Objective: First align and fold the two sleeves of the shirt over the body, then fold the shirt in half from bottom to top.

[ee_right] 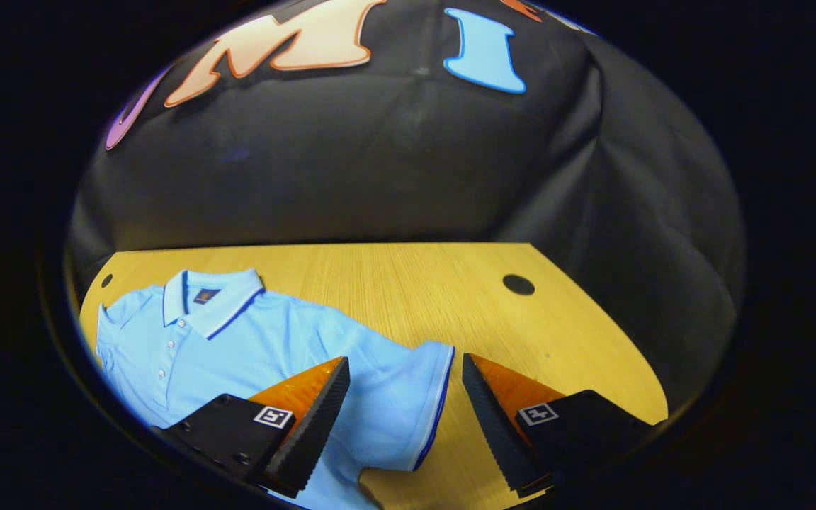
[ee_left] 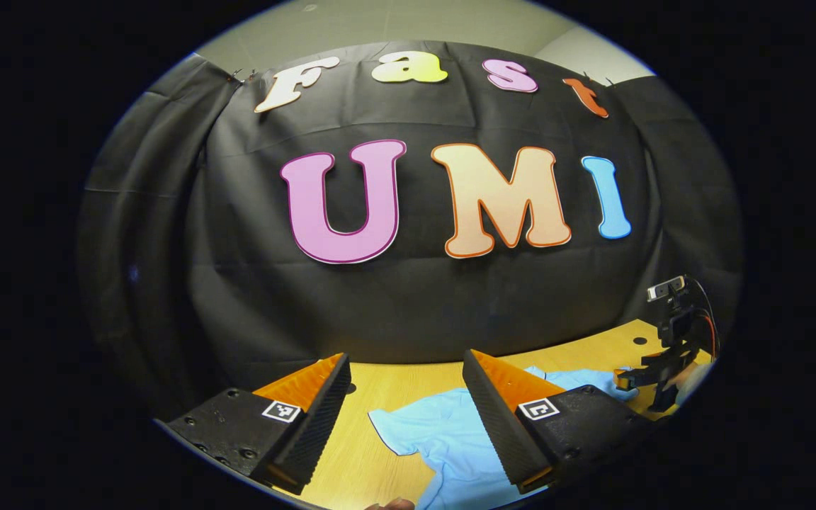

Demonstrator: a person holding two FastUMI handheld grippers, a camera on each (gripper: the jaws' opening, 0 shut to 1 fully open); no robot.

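A light blue polo shirt point(ee_right: 252, 347) lies face up on the wooden table point(ee_right: 408, 283), collar toward the back wall. Its right-hand sleeve point(ee_right: 408, 397), edged with a darker stripe, spreads out flat. My right gripper point(ee_right: 404, 418) hovers open over that sleeve's cuff, its fingers straddling the cuff and nothing gripped. In the left gripper view the shirt point(ee_left: 443, 439) shows with its other sleeve point(ee_left: 397, 428) spread out. My left gripper point(ee_left: 408, 418) is open above that sleeve, holding nothing. The other gripper point(ee_left: 652, 379) shows at the far right over the shirt's edge.
The table point(ee_left: 394, 389) has a round cable hole point(ee_right: 518, 285) at the back right and another point(ee_right: 106, 280) at the back left. Black cloth walls close the back and sides. A fingertip point(ee_left: 390, 504) peeks in at the bottom edge of the left gripper view.
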